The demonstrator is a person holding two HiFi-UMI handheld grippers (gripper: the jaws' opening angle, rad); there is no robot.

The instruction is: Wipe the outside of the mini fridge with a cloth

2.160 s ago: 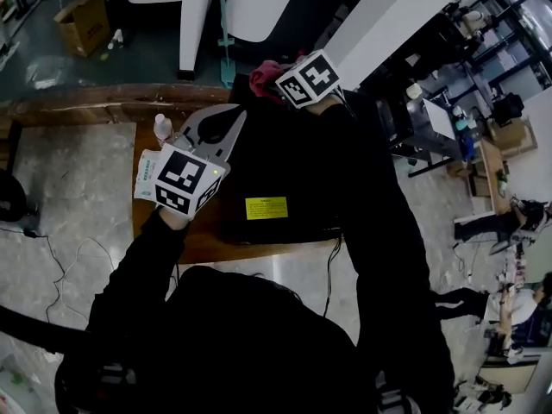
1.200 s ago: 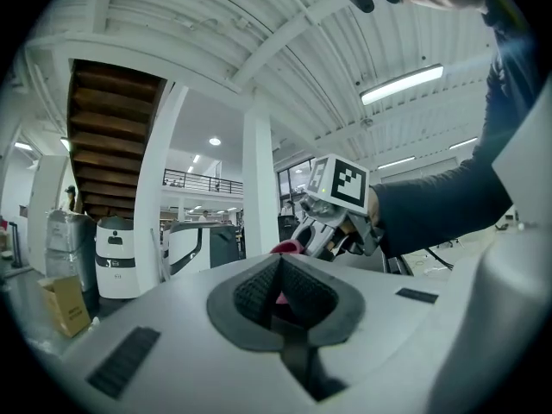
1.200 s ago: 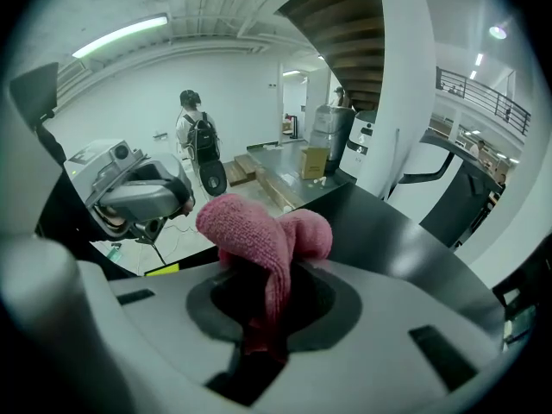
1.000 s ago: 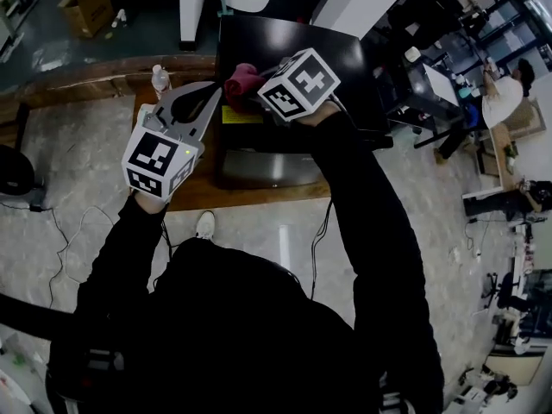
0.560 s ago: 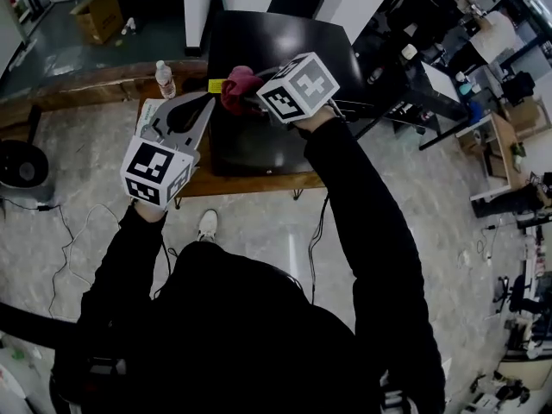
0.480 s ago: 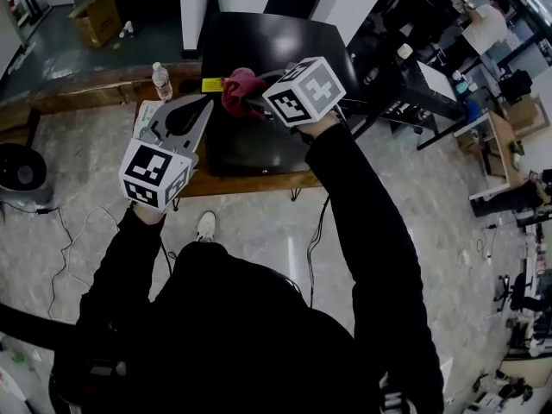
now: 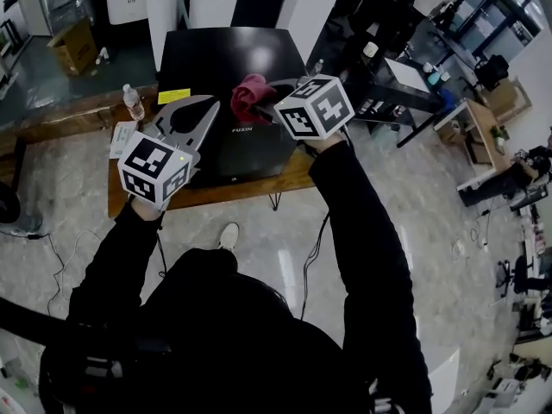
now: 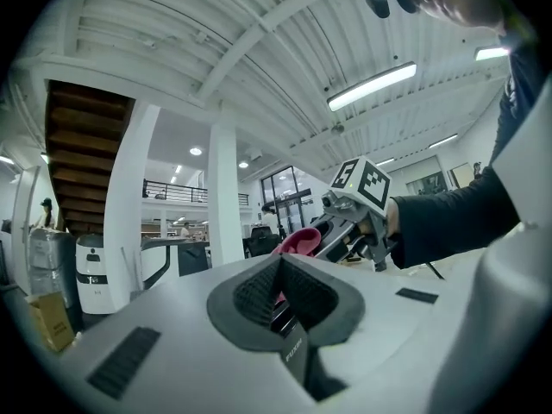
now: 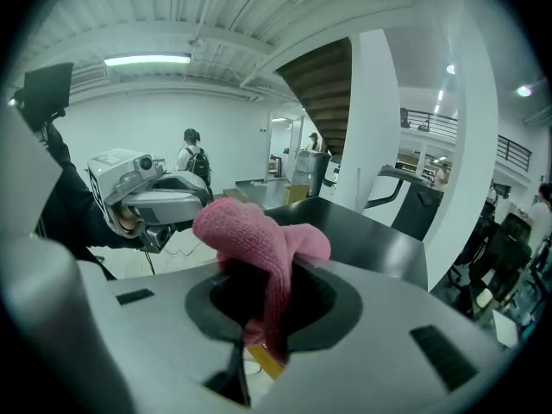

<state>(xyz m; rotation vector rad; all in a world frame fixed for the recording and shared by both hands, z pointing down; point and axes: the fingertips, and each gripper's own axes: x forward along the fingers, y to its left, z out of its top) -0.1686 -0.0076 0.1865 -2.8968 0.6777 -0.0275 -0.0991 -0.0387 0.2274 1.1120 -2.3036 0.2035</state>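
Fingers (image 9: 348, 310) of the right gripper (image 7: 263, 110) pinch one fold of the pink cloth (image 7: 251, 95), which bulges ahead of the tips. The left gripper (image 8: 280, 266) has its jaws together on nothing. The cloth sits over the front top edge of the black mini fridge (image 7: 222, 63), contact uncertain. Likely fault: friction tugs the lightly held wad free, or bare tips scrape the glossy panel.

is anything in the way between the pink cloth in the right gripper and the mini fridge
Nothing visible is. The right gripper is shut on the pink cloth right over the black mini fridge. The left gripper, shut and empty, sits off to the left, out of the path.
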